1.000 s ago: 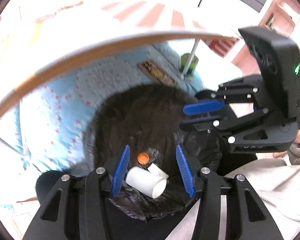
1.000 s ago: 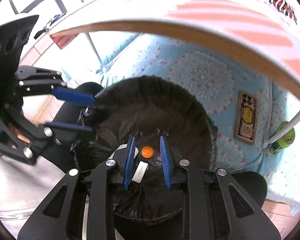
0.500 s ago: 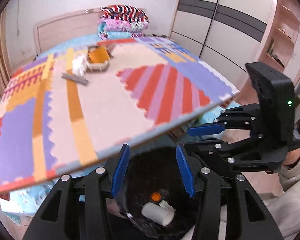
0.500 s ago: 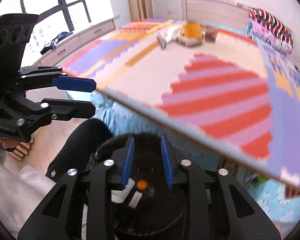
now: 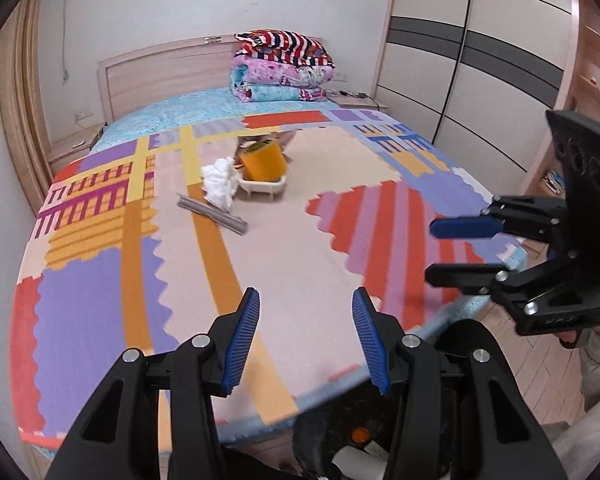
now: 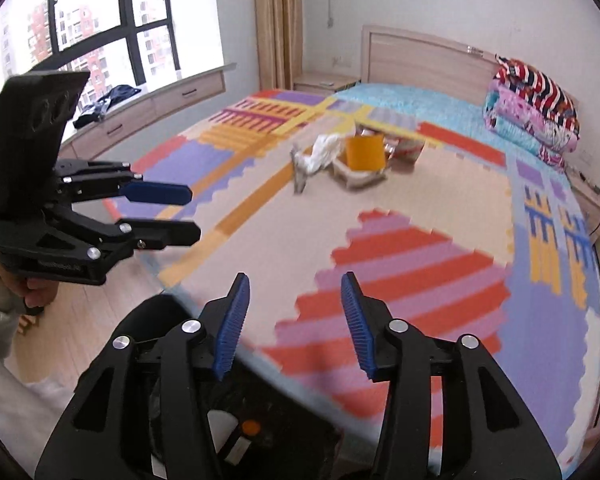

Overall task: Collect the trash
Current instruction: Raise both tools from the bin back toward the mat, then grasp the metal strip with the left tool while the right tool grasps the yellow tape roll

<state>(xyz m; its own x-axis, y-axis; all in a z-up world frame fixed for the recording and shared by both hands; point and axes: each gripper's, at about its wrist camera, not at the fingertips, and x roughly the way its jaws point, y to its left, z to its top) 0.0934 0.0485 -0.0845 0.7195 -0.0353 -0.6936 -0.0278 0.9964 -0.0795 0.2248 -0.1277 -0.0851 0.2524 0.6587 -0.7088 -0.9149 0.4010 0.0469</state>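
My left gripper point(image 5: 305, 342) is open and empty above the near edge of the bed mat point(image 5: 284, 248). My right gripper point(image 6: 293, 326) is open and empty too; it also shows at the right of the left wrist view point(image 5: 460, 250). On the mat far ahead lie a crumpled white tissue point(image 5: 220, 182), a grey strip wrapper point(image 5: 212, 214) and an orange cup point(image 5: 263, 161) in a white tray point(image 5: 266, 190). Below both grippers the black-lined trash bin point(image 6: 292, 432) holds an orange cap point(image 6: 251, 427) and white pieces point(image 6: 220, 426).
Folded quilts point(image 5: 282, 66) are stacked by the headboard. A wardrobe point(image 5: 480, 60) stands at the right. The window and a low cabinet point(image 6: 148, 112) are on the left in the right wrist view. A snack bag point(image 6: 402, 146) lies behind the cup.
Both grippers have risen from inside the trash bin to above the bed edge and now face the mat. The right gripper's jaws have spread wider. The trash stays in the bin.
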